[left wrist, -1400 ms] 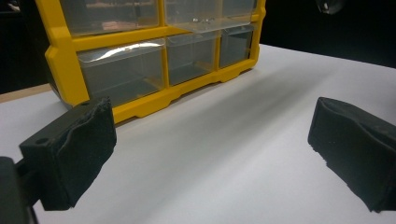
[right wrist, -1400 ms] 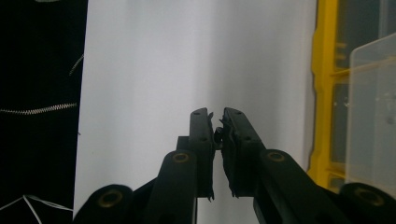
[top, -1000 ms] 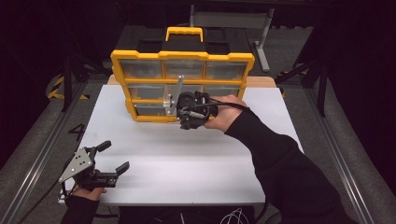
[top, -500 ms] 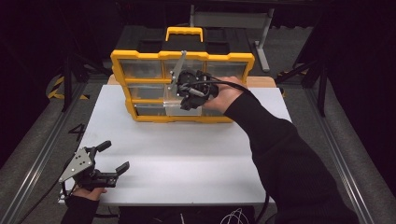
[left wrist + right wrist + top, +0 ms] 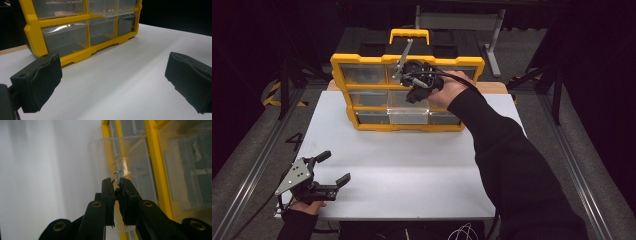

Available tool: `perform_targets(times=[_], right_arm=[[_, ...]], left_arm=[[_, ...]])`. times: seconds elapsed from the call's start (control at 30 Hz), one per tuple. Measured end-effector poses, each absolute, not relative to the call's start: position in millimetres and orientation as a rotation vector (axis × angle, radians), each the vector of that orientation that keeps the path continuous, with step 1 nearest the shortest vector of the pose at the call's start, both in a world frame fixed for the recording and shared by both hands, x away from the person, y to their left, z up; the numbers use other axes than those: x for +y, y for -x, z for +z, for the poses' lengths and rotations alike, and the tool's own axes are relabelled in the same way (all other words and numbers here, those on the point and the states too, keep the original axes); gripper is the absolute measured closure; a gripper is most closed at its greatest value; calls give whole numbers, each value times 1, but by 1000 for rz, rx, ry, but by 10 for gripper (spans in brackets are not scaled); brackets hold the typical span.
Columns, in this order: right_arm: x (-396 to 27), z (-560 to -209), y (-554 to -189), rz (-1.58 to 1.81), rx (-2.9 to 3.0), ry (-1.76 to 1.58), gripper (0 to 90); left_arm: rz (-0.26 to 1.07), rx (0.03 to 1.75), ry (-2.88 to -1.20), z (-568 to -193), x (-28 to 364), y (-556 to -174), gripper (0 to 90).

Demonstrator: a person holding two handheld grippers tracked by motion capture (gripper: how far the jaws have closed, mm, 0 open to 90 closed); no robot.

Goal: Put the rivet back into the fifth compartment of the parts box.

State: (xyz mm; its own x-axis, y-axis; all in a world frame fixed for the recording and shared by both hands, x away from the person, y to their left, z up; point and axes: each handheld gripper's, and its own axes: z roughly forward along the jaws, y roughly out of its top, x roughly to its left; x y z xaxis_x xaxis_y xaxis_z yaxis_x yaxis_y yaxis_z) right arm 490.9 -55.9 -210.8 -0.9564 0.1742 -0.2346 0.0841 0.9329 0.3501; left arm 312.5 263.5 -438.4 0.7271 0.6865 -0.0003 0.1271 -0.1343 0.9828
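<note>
A yellow organizer (image 5: 362,90) with clear drawers stands at the far edge of the white worktop (image 5: 412,165). Its middle drawer (image 5: 408,114) in the lower rows is pulled out toward the near side. The right tongs (image 5: 412,92) hang just above that open drawer, in front of the organizer's middle column. In the right gripper view the right tongs (image 5: 115,185) are pressed nearly together, and a small shiny thing seems to sit at their tips; I cannot tell what it is. The left tongs (image 5: 334,167) rest wide apart at the near left corner of the worktop, well away from the organizer and holding nothing.
</note>
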Motion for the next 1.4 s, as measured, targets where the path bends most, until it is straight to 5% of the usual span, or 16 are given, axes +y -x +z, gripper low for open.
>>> perform_targets(times=[1.4], right_arm=[[-41,-278,-542,354,2940,-291,826]], left_arm=[[547,660,-1662,-438,264,-313,19]])
